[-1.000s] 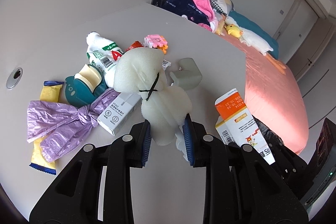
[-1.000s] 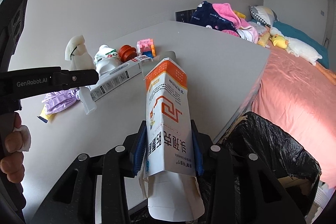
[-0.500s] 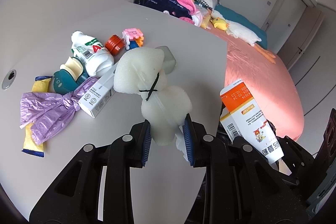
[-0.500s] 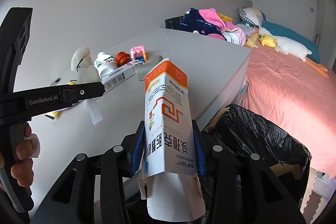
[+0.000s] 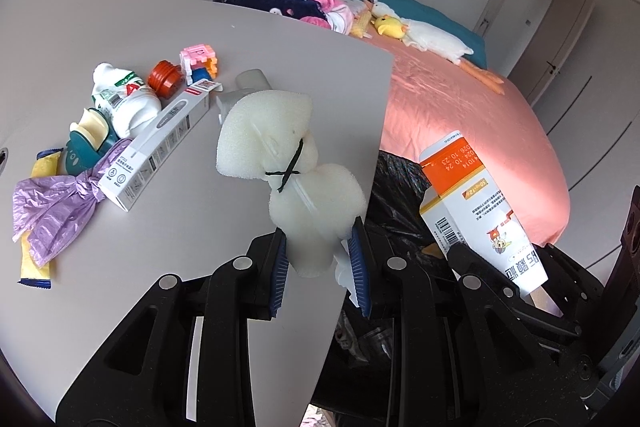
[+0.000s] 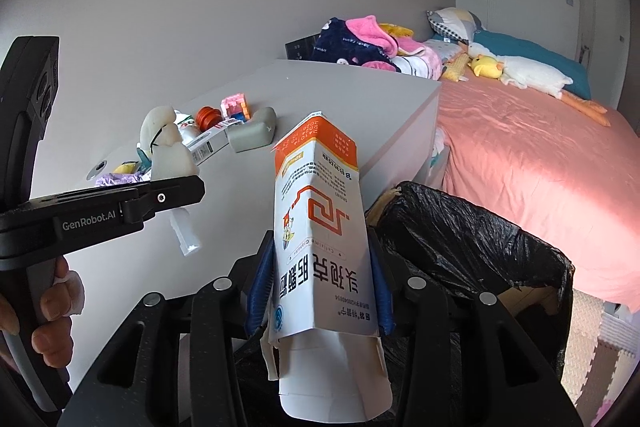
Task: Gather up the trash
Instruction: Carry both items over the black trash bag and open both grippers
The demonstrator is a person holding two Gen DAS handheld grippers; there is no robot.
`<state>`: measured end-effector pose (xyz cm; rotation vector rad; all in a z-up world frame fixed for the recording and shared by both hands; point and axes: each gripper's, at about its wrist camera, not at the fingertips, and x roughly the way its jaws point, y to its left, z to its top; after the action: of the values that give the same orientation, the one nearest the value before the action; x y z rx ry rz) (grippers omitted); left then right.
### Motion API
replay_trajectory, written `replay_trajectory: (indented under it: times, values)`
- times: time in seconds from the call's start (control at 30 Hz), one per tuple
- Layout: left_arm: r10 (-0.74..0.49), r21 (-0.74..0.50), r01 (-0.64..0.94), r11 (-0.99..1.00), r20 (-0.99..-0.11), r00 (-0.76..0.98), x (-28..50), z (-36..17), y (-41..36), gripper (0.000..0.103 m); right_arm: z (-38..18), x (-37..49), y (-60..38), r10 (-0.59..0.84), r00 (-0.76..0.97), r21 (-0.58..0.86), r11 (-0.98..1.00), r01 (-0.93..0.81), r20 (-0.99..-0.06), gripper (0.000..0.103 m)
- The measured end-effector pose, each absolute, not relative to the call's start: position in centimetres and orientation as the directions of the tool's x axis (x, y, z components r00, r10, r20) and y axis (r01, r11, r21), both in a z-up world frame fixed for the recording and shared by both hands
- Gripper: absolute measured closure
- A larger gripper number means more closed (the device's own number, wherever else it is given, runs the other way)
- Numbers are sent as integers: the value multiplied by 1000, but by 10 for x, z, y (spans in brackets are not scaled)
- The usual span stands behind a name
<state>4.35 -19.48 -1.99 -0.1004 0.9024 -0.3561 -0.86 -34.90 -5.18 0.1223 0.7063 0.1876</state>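
the black-lined bin (image 6: 472, 247) is standing beside the tabletop (image 5: 200, 187), its inside mostly hidden. the right gripper (image 6: 320, 291) is clamping its fingers on the orange-and-white carton (image 6: 320, 227) beside the bin's rim. the left gripper (image 5: 320, 267) is squeezing the tied white foam (image 5: 296, 183) at the tabletop's edge. compared with a second ago, both are sitting nearer the bin, and the clutter looks farther away.

"GenRobot.AI" on left gripper (image 6: 160, 211); date "2024.10.24" on orange-white carton (image 5: 480, 211)
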Motion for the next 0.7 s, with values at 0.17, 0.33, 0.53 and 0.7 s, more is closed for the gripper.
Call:
replay_trajectory:
  times: [0.17,0.33,0.53,0.7]
  values:
    - [-359,-227,296,928,-757,546,40,-23,-211,74,-51,-16,-369,187,758,194,978,-80,-625,57]
    - [-374,-213,344,914,-769,519,37,-27,-230,74,-50,-24,-393,154,770,217,976,-21,-619,57]
    - [-394,-194,416,889,-785,478,34,-33,-254,74,-48,-31,-415,122,779,233,972,32,-615,57]
    - [-415,-189,473,861,-797,438,28,-40,-270,73,-45,-38,-431,102,789,246,967,64,-606,56]
